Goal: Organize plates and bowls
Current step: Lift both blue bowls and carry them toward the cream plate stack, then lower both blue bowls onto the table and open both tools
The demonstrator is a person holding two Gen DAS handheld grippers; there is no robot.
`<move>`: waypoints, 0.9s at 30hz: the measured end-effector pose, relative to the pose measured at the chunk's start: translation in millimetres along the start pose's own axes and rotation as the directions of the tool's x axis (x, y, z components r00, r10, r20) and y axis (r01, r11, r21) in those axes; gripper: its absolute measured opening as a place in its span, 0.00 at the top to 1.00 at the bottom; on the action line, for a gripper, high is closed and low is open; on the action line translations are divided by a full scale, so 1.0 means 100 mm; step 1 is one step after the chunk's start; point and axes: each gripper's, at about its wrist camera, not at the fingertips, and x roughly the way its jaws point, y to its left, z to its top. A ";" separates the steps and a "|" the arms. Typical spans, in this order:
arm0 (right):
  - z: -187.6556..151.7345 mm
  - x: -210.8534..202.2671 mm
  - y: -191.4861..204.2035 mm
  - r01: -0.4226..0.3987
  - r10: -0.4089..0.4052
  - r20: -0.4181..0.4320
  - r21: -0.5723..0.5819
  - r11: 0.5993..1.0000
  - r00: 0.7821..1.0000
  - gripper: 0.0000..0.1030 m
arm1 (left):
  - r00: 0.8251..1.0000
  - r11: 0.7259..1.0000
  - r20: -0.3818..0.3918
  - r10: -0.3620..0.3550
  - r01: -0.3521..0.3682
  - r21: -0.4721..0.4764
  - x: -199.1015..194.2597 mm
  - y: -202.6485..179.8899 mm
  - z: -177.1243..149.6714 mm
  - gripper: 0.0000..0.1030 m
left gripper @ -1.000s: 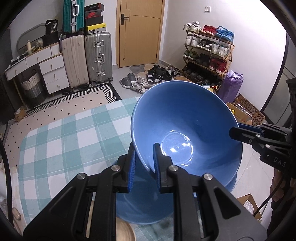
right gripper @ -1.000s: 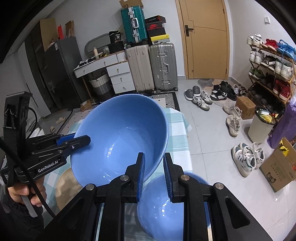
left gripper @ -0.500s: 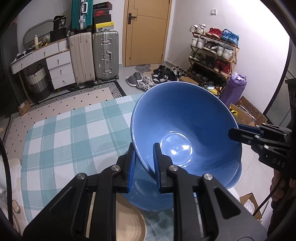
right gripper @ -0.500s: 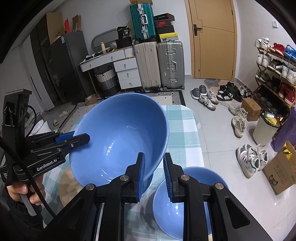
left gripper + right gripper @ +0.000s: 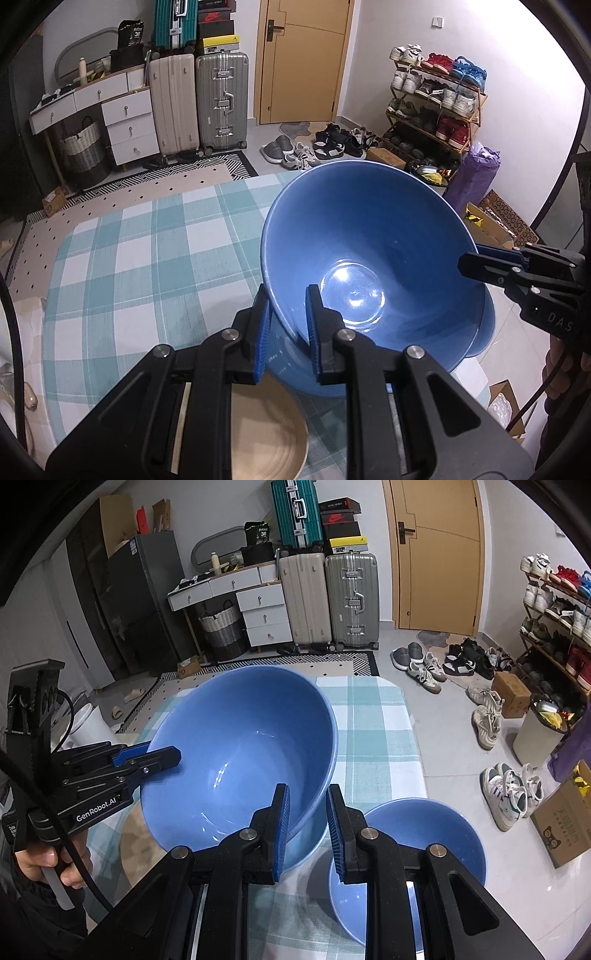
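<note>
A large blue bowl (image 5: 369, 258) is held tilted above the checked tablecloth (image 5: 147, 258), one gripper on each side of its rim. My left gripper (image 5: 287, 326) is shut on the near rim; it also shows in the right wrist view (image 5: 162, 755). My right gripper (image 5: 308, 821) is shut on the opposite rim, and shows in the left wrist view (image 5: 476, 262). A second blue bowl (image 5: 410, 853) sits on the table to the right. A tan plate (image 5: 266, 435) lies below the left gripper, also visible in the right wrist view (image 5: 136, 842).
The table's far and right edges drop to a tiled floor with shoes (image 5: 491, 720) and cardboard boxes (image 5: 565, 823). Suitcases (image 5: 199, 99) and a white dresser (image 5: 110, 114) stand at the back wall; a shoe rack (image 5: 436, 107) is at right.
Both grippers have carried the large bowl toward the near side of the table, away from the second blue bowl, which now shows apart at the right. More of the tan plate shows.
</note>
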 end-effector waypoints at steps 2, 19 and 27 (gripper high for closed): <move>-0.03 0.02 -0.01 -0.001 0.001 -0.004 0.001 1.000 1.000 0.80 | 1.000 1.000 -0.007 -0.001 0.001 -0.003 0.04 0.03 -0.04 0.86; -0.25 0.45 0.03 0.002 -0.001 -0.075 0.011 1.000 0.997 0.80 | 0.999 1.000 -0.046 0.020 -0.020 -0.006 0.46 0.20 -0.27 0.86; -0.32 0.60 0.01 0.008 -0.007 -0.104 0.017 1.000 0.995 0.80 | 0.998 1.000 -0.063 0.021 -0.021 -0.006 0.67 0.28 -0.39 0.86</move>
